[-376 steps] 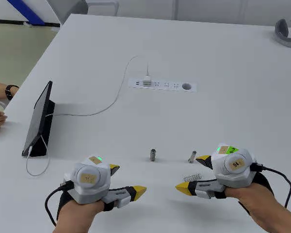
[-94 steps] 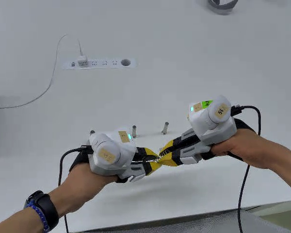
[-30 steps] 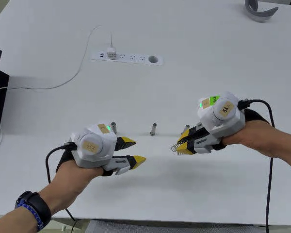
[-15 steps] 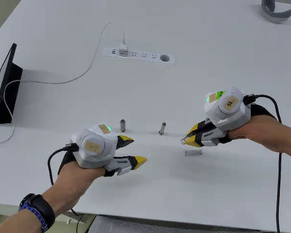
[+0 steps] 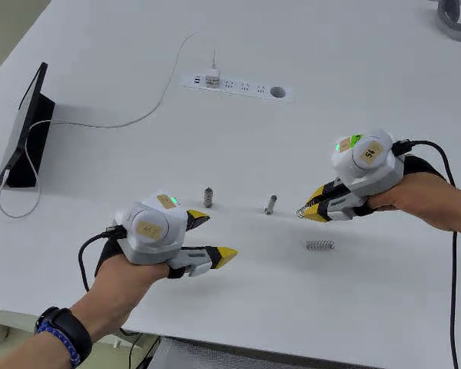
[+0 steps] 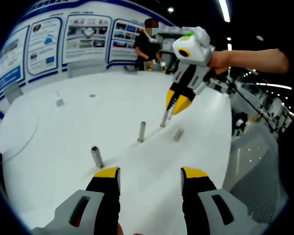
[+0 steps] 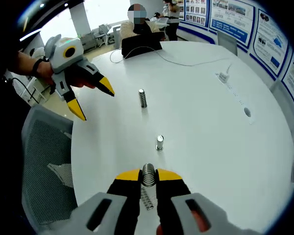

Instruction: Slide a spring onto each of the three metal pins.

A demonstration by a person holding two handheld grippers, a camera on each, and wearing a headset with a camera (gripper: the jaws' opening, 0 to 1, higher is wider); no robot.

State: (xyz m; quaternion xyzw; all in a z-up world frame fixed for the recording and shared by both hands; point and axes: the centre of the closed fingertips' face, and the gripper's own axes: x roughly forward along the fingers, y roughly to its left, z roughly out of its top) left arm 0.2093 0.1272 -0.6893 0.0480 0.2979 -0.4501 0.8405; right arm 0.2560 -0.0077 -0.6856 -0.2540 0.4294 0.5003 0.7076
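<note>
Three short metal pins stand in a row on the white table. The left pin point(image 5: 208, 197) wears a spring, and the middle pin point(image 5: 270, 204) point(image 7: 159, 142) is bare. My right gripper point(image 5: 310, 212) point(image 7: 147, 177) is shut on a spring point(image 5: 300, 212) point(image 7: 147, 175). In the left gripper view that spring point(image 6: 170, 110) hangs right at the top of the third pin point(image 6: 164, 119). Whether they touch is unclear. Another spring point(image 5: 320, 245) lies loose on the table nearer me. My left gripper point(image 5: 213, 235) point(image 6: 149, 172) hovers open and empty in front of the left pin.
A white power strip point(image 5: 238, 85) with a plugged cable lies at the back. A dark tablet point(image 5: 21, 132) stands at the far left. A grey headset point(image 5: 457, 12) rests at the back right. The table's near edge and a mesh chair point(image 7: 49, 161) are close by.
My right gripper has carried its spring up and away from me, to the third pin. The left gripper has stayed open and nearly still. The head camera has shifted.
</note>
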